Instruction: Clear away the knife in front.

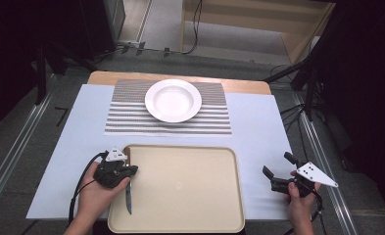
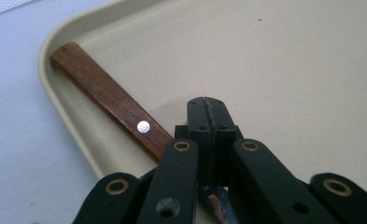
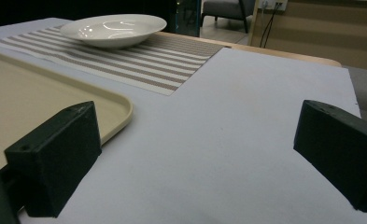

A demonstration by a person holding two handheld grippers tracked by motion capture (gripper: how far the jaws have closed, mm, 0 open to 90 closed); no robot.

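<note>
A knife lies along the left side of the beige tray (image 1: 190, 191). Its wooden handle (image 2: 109, 95) points toward the tray's far left corner and its blade (image 1: 129, 199) toward the person. My left gripper (image 1: 131, 171) hovers just above the knife, where handle meets blade. Its jaws are shut against each other with nothing between the tips (image 2: 208, 112), and the knife passes underneath them. My right gripper (image 1: 276, 164) is held low over the white sheet to the right of the tray, open and empty (image 3: 195, 158).
A white plate (image 1: 173, 100) (image 3: 113, 29) rests on a striped placemat (image 1: 126, 120) (image 3: 162, 63) at the back of the table. A white sheet (image 1: 263, 127) covers the tabletop. The tray's near right corner (image 3: 118, 109) lies left of my right gripper.
</note>
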